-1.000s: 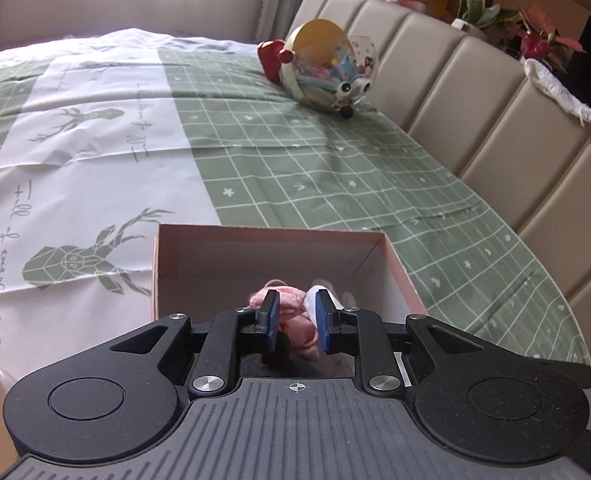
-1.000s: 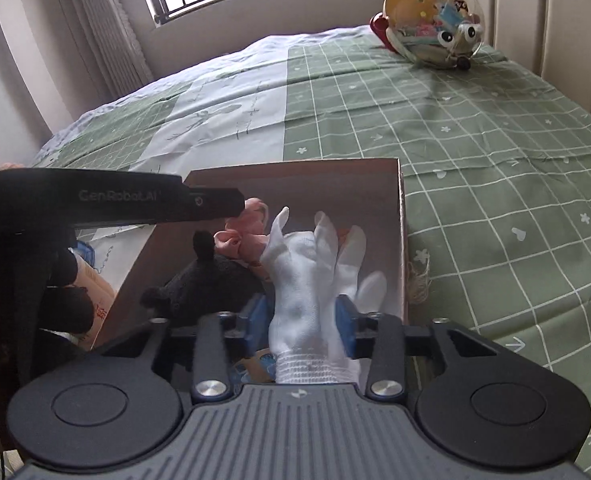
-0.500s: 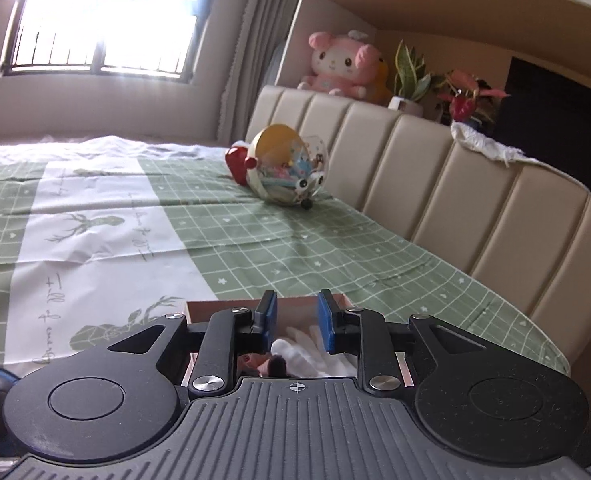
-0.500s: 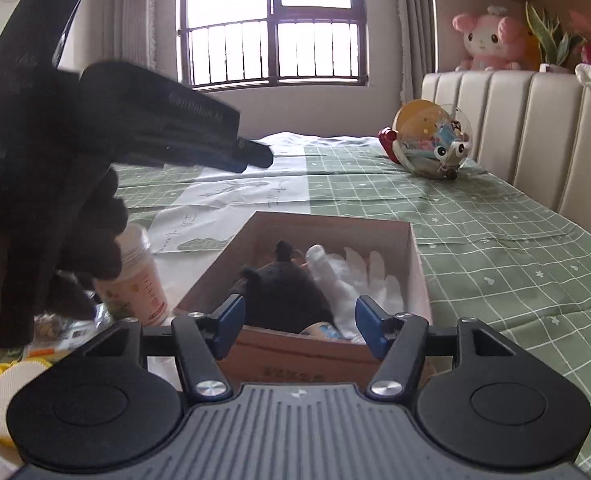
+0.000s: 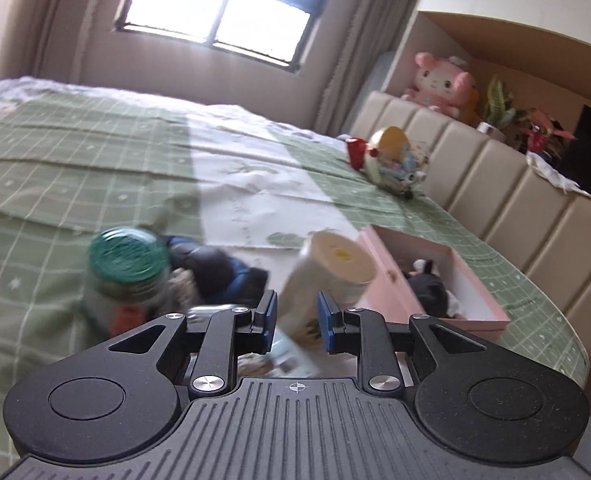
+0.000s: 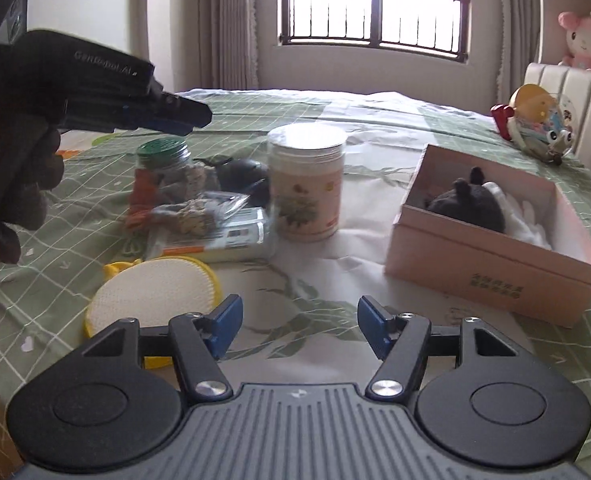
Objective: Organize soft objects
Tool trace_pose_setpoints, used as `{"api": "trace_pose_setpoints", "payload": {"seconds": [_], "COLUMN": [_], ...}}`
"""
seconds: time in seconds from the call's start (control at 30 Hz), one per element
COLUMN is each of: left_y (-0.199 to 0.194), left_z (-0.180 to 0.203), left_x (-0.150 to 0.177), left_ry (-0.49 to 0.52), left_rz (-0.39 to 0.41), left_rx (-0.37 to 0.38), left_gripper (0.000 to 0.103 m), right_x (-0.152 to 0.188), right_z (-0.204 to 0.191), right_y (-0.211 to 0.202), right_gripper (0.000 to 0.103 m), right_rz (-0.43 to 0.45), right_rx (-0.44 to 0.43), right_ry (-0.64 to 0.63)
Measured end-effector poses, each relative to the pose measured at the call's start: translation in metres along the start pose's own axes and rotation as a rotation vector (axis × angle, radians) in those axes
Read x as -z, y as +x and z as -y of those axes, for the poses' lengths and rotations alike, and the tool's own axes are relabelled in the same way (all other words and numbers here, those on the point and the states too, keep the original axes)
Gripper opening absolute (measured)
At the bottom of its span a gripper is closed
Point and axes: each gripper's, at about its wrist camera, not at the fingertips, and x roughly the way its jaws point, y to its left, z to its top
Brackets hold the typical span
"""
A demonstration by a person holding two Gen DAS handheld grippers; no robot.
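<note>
Daylight from blown-out window [image 6: 373, 4]; left view motion-blurred, right sharper; fisheye bends edges

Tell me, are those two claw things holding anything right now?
No. The right gripper is wide open over bare cloth, and the left gripper has a gap with nothing pinched between its fingers.

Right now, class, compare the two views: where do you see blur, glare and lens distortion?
Left wrist view: motion blur smears the jar and canister; the window is blown out white; the headboard bows from the fisheye. Right wrist view: the box and canister are mostly sharp, the window glares, and the curtains curve.
</note>
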Motion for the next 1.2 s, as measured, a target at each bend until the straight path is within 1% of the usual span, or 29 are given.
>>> {"api": "trace_pose_setpoints", "payload": {"seconds": [0.07,0.13,0.23,0.3,0.4,0.47,0.53,0.63,0.7,0.73,0.83,0.9,0.97,1.03,1.1,1.13,1.17,1.2], "left_y": [-0.006,-0.01,-0.015,-0.018,-0.018,-0.016,-0.012,-0.002,0.001,0.0,-0.002,0.003,0.011,0.02,0.026,0.028,0.028,0.028], "left_z": [-0.025,-0.039,-0.052,-0.06,-0.072,-0.077,-0.08,-0.081,-0.075,-0.072,-0.06,-0.055,-0.054,-0.051,-0.049,-0.048,-0.046,-0.045], "left_x": [0.006,0.012,0.02,0.026,0.032,0.033,0.034,0.039,0.046,0.048,0.052,0.056,0.058,0.058,0.058,0.058,0.058,0.058], "left_ry": [-0.057,-0.08,-0.082,-0.101,-0.122,-0.12,-0.127,-0.164,-0.148,-0.131,-0.046,-0.029,-0.032,-0.018,0.022,0.055,0.084,0.115], "left_rz": [-0.004,-0.004,-0.005,-0.005,-0.008,-0.008,-0.005,-0.039,-0.059,-0.058,-0.069,-0.111,-0.131,-0.141,-0.132,-0.128,-0.124,-0.125], "left_rx": [-0.043,-0.073,-0.078,-0.082,-0.078,-0.076,-0.067,-0.027,-0.009,-0.03,-0.161,-0.177,-0.18,-0.231,-0.28,-0.307,-0.331,-0.356], "left_gripper": [0.025,0.025,0.025,0.025,0.025,0.025,0.025,0.025,0.025,0.025,0.025,0.025,0.025,0.025,0.03,0.031,0.035,0.042], "right_x": [-0.003,-0.007,-0.015,-0.017,-0.013,-0.01,-0.008,-0.008,-0.009,-0.009,-0.007,-0.004,0.0,0.004,0.008,0.01,0.011,0.013], "right_z": [-0.016,-0.031,-0.049,-0.062,-0.079,-0.078,-0.071,-0.061,-0.052,-0.047,-0.032,-0.023,-0.015,-0.012,-0.012,-0.013,-0.014,-0.015], "right_y": [0.006,0.013,0.022,0.028,0.029,0.027,0.026,0.027,0.025,0.024,0.021,0.02,0.022,0.025,0.024,0.023,0.022,0.021], "right_gripper": [0.064,0.064,0.065,0.066,0.066,0.066,0.066,0.066,0.066,0.066,0.066,0.066,0.066,0.066,0.066,0.066,0.067,0.069], "right_rz": [-0.017,-0.027,-0.051,-0.063,-0.048,-0.04,-0.045,-0.054,-0.045,-0.039,-0.028,-0.03,-0.039,-0.048,-0.041,-0.033,-0.026,-0.019], "right_rx": [-0.051,-0.092,-0.158,-0.182,-0.155,-0.131,-0.124,-0.093,-0.074,-0.062,-0.011,0.01,0.022,0.024,0.027,0.032,0.039,0.047], "right_ry": [-0.013,-0.02,0.003,-0.01,-0.099,-0.127,-0.124,-0.108,-0.091,-0.082,-0.066,-0.048,-0.019,0.004,0.008,-0.003,-0.017,-0.029]}}
